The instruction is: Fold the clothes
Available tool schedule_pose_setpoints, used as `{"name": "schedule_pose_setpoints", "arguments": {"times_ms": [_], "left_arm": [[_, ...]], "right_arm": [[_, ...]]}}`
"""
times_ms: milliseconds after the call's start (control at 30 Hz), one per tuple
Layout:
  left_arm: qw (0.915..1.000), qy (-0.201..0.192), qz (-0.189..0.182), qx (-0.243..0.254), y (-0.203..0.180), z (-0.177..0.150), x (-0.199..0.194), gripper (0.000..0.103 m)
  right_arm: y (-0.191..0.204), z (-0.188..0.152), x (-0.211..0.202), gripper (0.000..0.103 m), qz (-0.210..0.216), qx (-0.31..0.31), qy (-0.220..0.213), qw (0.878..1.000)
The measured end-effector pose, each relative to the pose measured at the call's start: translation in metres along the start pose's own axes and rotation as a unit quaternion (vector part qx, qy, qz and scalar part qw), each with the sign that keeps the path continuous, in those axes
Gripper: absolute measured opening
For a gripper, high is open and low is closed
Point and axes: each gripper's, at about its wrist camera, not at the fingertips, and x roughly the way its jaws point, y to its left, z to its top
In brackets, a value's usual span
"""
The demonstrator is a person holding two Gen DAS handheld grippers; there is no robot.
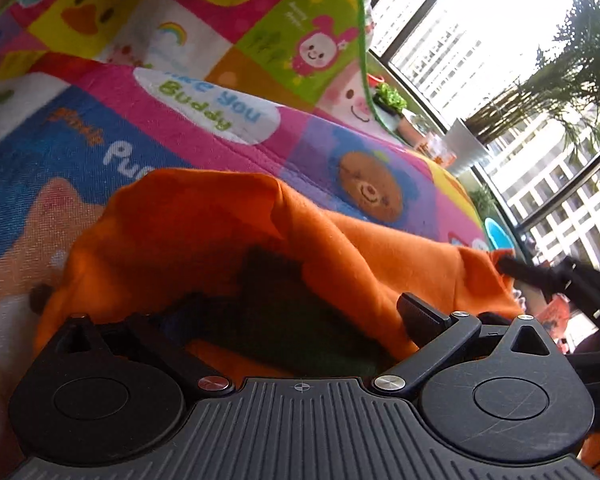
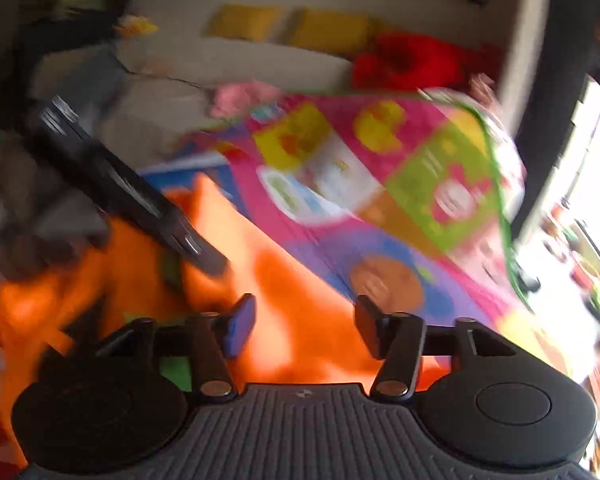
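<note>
Left fingers (image 1: 420,314) apart amid orange garment (image 1: 204,220).

On the cartoon play mat (image 1: 228,40), left wrist view, we read "you" in blue & "Buddy" in green on a white bubble (image 1: 208,106); the word before "you" is blurred. On the blue panel (image 1: 60,152): white "Pu", rest hidden; orange word illegible. Right wrist view: too blurred, nothing legible.

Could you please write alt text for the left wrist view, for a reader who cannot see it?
An orange garment drapes over the left gripper, hiding its fingers, above a colourful cartoon blanket. The right gripper meets the garment's edge at right; windows lie beyond.
</note>
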Motion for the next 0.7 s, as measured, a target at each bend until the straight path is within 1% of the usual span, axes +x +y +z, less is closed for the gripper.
{"name": "schedule_pose_setpoints", "arguments": {"times_ms": [33, 100, 167, 233, 267, 300, 333, 367, 400, 433, 467, 500, 567, 633, 700], "left_arm": [[1.0000, 0.000, 0.002, 0.002, -0.001, -0.001, 0.000, 0.103], [1.0000, 0.002, 0.003, 0.004, -0.001, -0.003, -0.003, 0.103], [1.0000, 0.005, -0.002, 0.001, 0.001, -0.006, -0.008, 0.103], [0.9999, 0.009, -0.013, -0.007, 0.005, -0.009, -0.013, 0.103], [0.9997, 0.010, -0.017, -0.010, 0.007, -0.010, -0.017, 0.103], [0.9997, 0.008, -0.021, -0.012, 0.009, -0.011, -0.021, 0.103], [0.9996, 0.002, -0.024, -0.013, 0.011, -0.011, -0.025, 0.103], [0.9995, -0.005, -0.029, -0.013, 0.012, -0.011, -0.030, 0.103], [0.9991, -0.013, -0.036, -0.017, 0.014, -0.010, -0.034, 0.103], [0.9986, -0.020, -0.044, -0.021, 0.015, -0.008, -0.039, 0.103], [0.9980, -0.032, -0.050, -0.023, 0.015, -0.004, -0.044, 0.103], [0.9972, -0.044, -0.055, -0.025, 0.014, 0.000, -0.049, 0.103], [0.9955, -0.077, -0.054, -0.013, 0.007, 0.010, -0.061, 0.103], [0.9925, -0.109, -0.054, 0.001, -0.003, 0.020, -0.073, 0.103], [0.9906, -0.127, -0.049, 0.012, -0.011, 0.029, -0.077, 0.103]], "right_arm": [[0.007, 0.002, 0.008, 0.065, 0.010, -0.017, 0.007, 1.000], [0.022, 0.005, 0.025, 0.066, 0.027, -0.051, 0.022, 0.998], [0.036, -0.004, 0.048, 0.066, 0.002, -0.090, 0.047, 0.995], [0.036, -0.014, 0.067, 0.066, -0.021, -0.092, 0.068, 0.993], [0.030, -0.016, 0.071, 0.066, -0.019, -0.078, 0.065, 0.995], [0.026, -0.016, 0.072, 0.064, -0.018, -0.066, 0.062, 0.996], [0.024, -0.015, 0.072, 0.052, -0.023, -0.060, 0.061, 0.996], [0.022, -0.015, 0.072, 0.037, -0.030, -0.061, 0.058, 0.996], [0.024, -0.015, 0.072, 0.030, -0.042, -0.070, 0.055, 0.995], [0.028, -0.018, 0.074, 0.026, -0.062, -0.091, 0.048, 0.993], [0.032, -0.020, 0.076, 0.023, -0.082, -0.112, 0.041, 0.989], [0.035, -0.023, 0.077, 0.023, -0.102, -0.134, 0.035, 0.985], [0.045, -0.030, 0.082, 0.022, -0.123, -0.190, 0.029, 0.974], [0.058, -0.037, 0.075, 0.022, -0.121, -0.232, 0.024, 0.965], [0.069, -0.047, 0.068, 0.022, -0.122, -0.273, 0.021, 0.954]]}}
